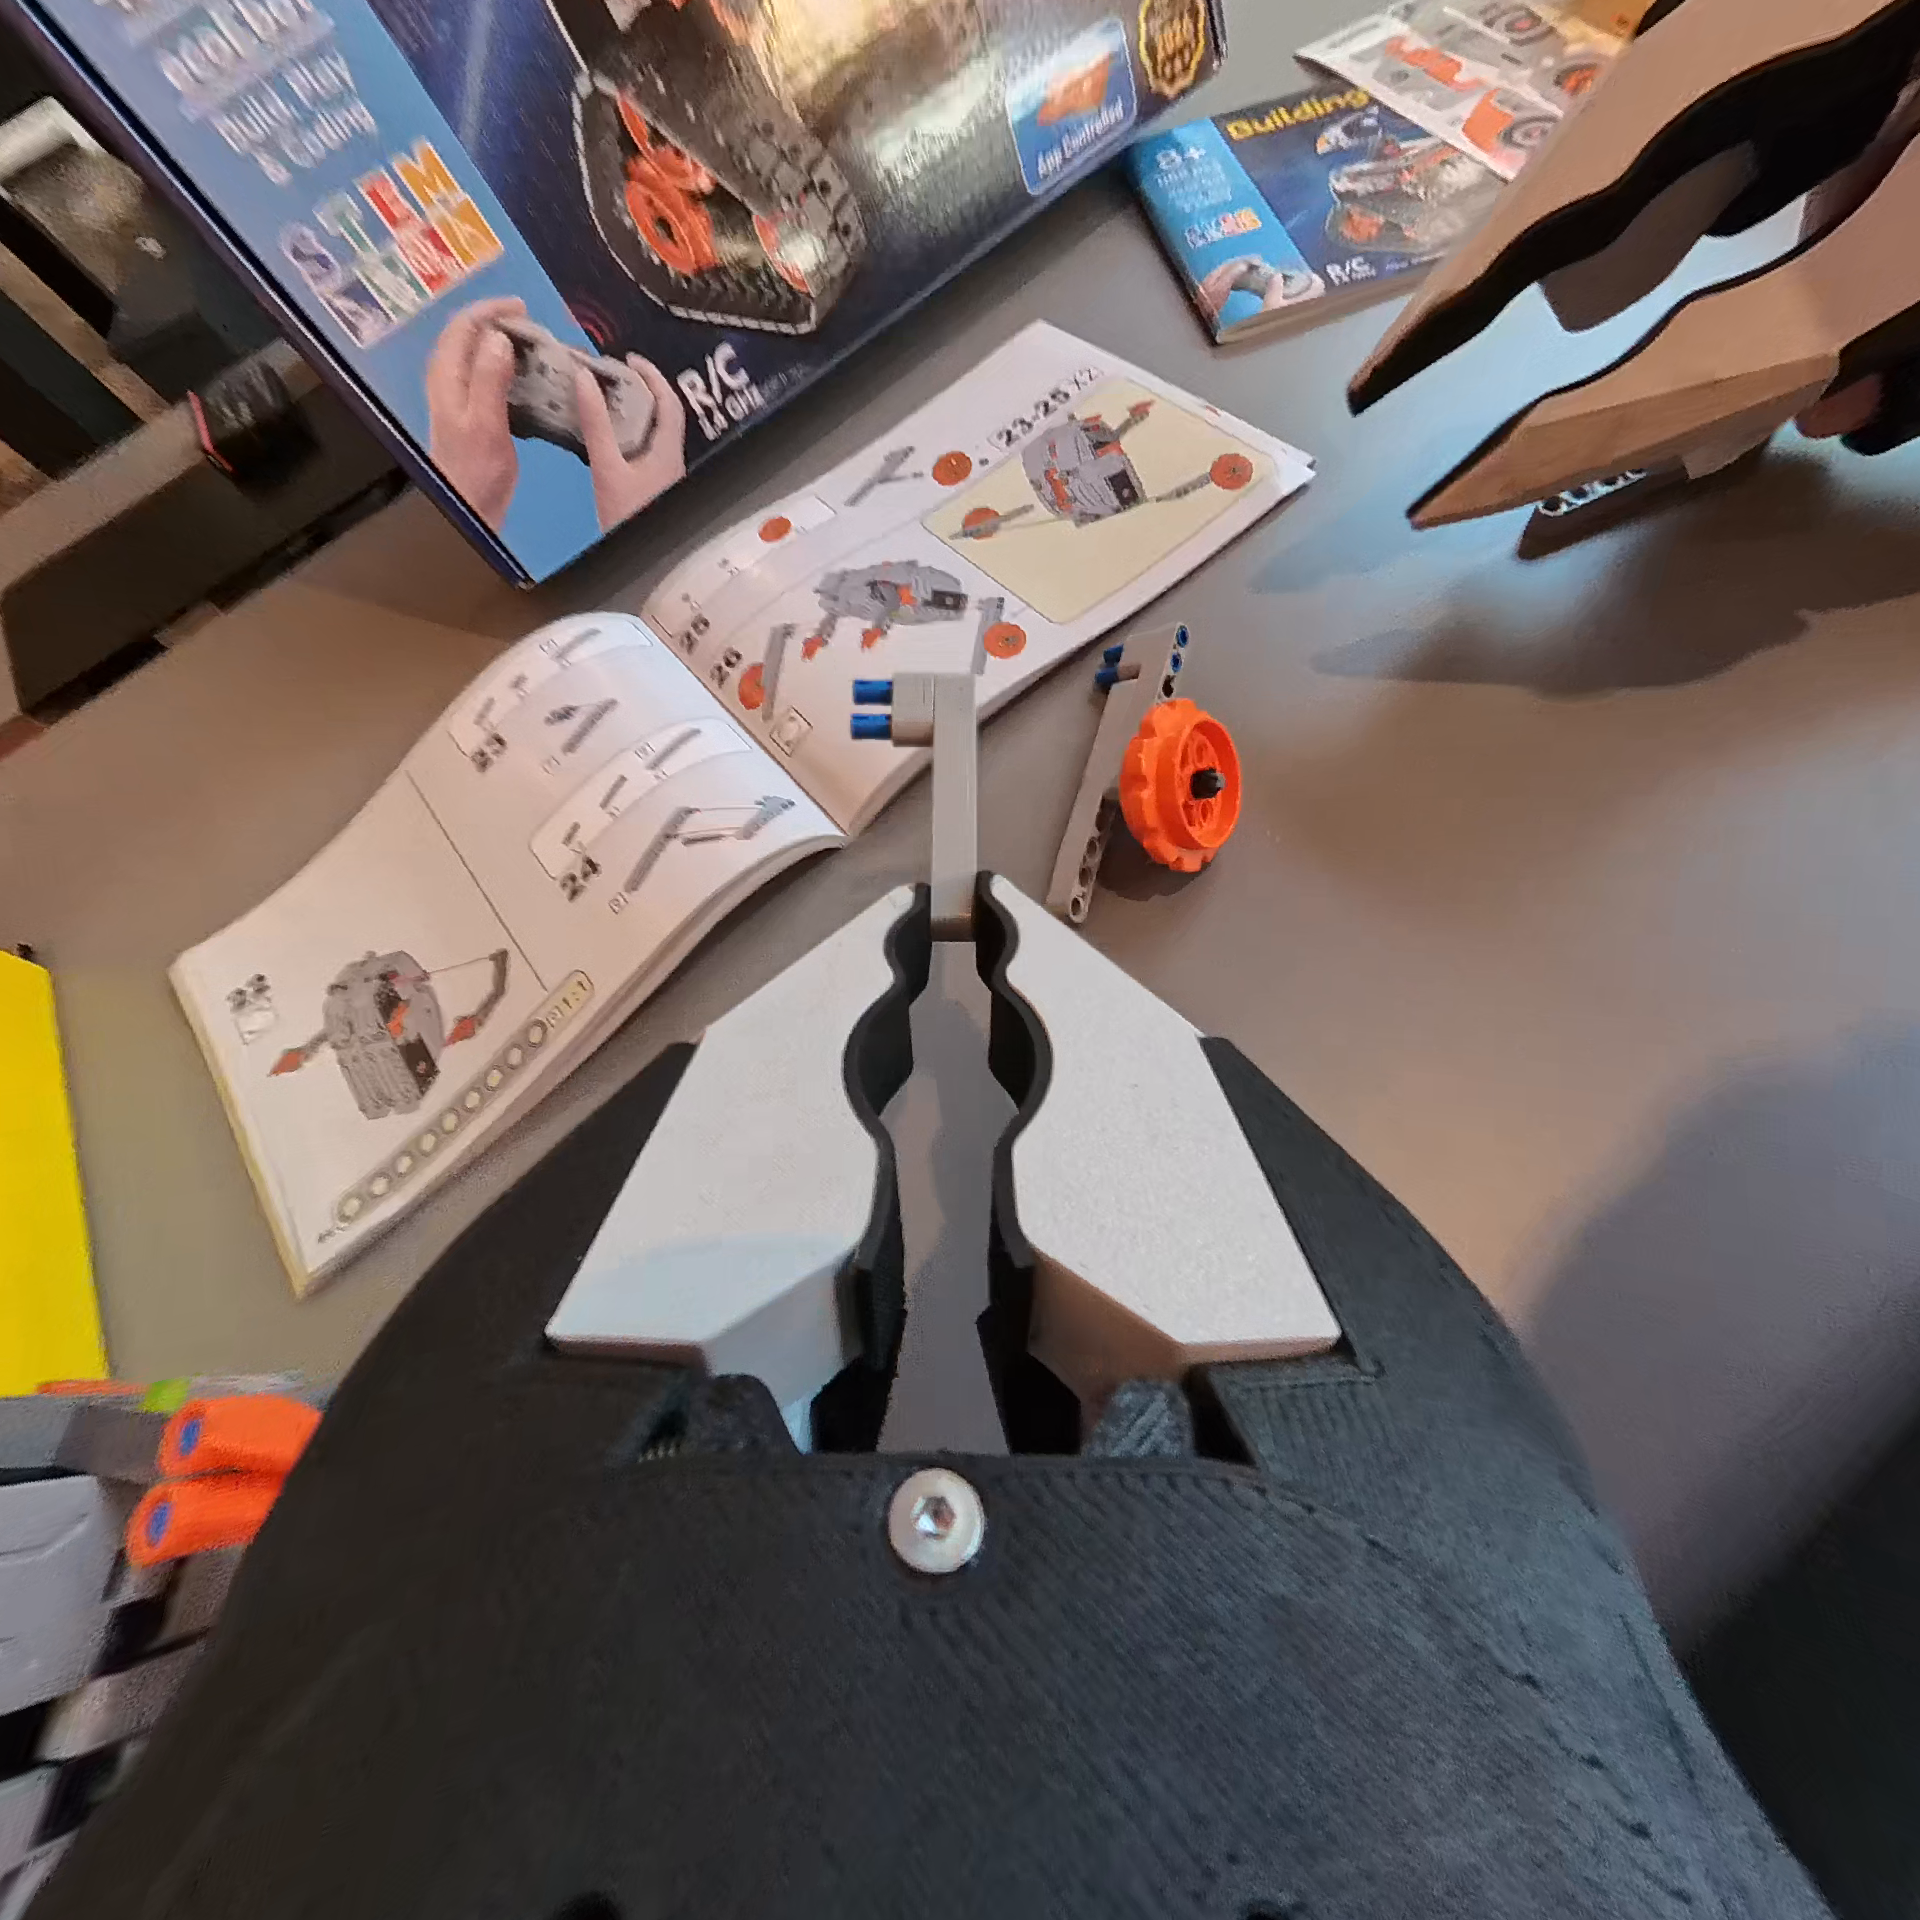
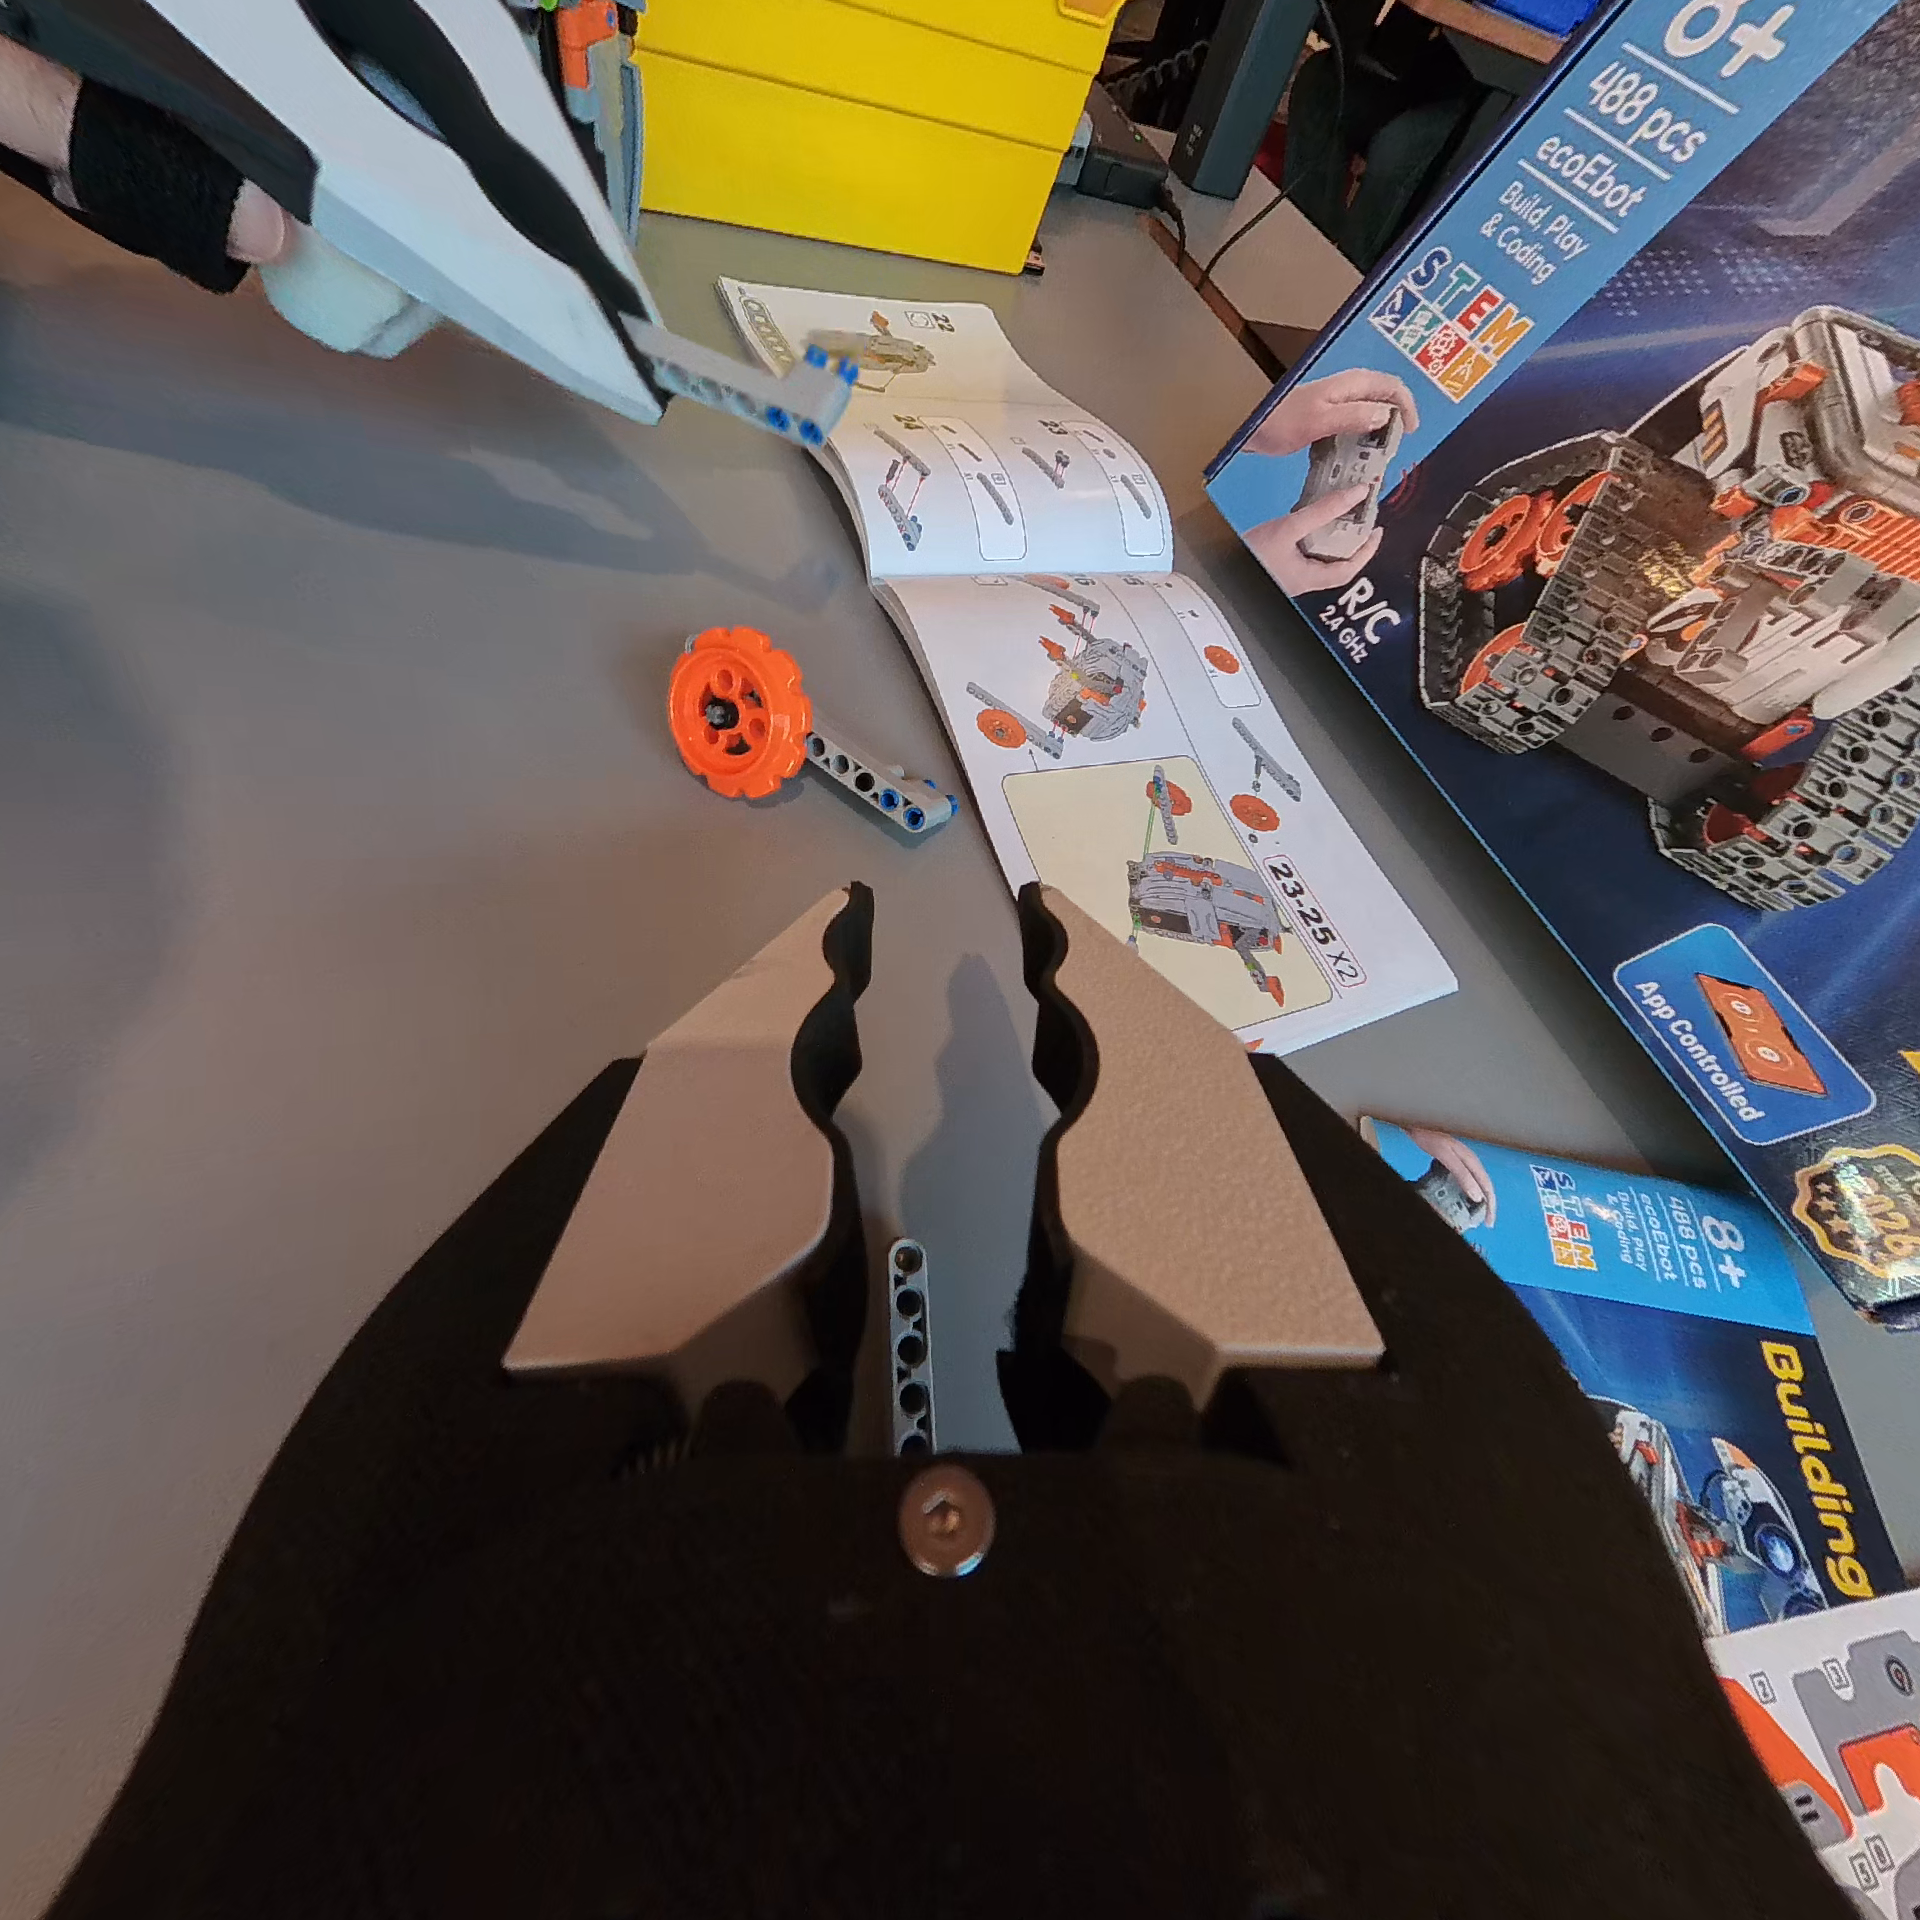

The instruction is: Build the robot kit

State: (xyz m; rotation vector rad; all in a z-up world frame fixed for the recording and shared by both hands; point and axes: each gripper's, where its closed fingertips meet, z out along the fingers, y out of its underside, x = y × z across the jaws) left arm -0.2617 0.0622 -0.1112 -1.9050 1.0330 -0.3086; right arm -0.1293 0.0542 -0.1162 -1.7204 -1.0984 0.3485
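My left gripper is shut on a grey beam with blue pins at its far end, held above the grey table. It also shows in the right wrist view, with the beam sticking out. A second grey beam with an orange wheel lies on the table just right of it; in the right wrist view the wheel lies ahead of my right gripper, which is open and empty. A loose grey beam lies under its jaws.
An open instruction booklet lies left of the parts. A large blue toy box stands behind it. A small blue manual and a sticker sheet lie at the back right. A yellow bin stands beyond. One gripper's finger ends stand about 15 cm off the other's. The wheel is about 7 cm from both grippers' fingertips. Look for it in the left wrist view too.
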